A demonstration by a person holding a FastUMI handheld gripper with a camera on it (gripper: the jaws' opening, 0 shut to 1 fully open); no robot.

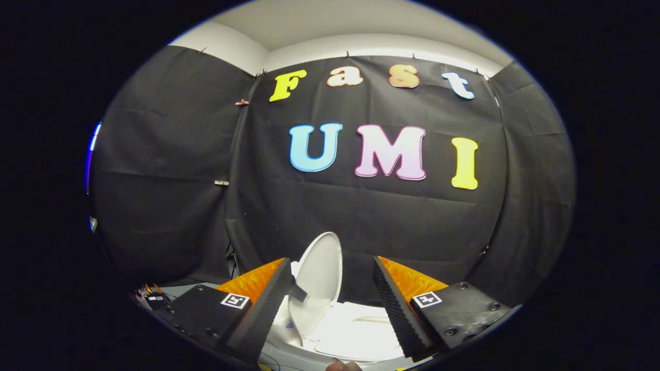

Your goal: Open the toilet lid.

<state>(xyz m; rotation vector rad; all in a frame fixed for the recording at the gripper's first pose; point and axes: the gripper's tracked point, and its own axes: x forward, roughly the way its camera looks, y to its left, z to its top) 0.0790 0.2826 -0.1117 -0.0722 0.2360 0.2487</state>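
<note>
The white toilet lid (319,281) stands raised, nearly upright, tilted a little, rising from the toilet between my two fingers. Its inner face turns toward the right finger. A small dark tab sticks out from the lid's left edge, next to the left finger (260,314). The white toilet seat (356,335) lies flat below, just ahead of the fingers. My gripper (330,309) is open, its ribbed black pads wide apart on either side of the lid. The right finger (394,309) is clear of the lid. I cannot tell whether the left pad touches it.
Black cloth walls (165,170) close in the booth on all sides behind the toilet. Some small cables and gear (149,298) lie on the floor beyond the left finger. A fingertip (343,365) of a person's hand shows below the seat.
</note>
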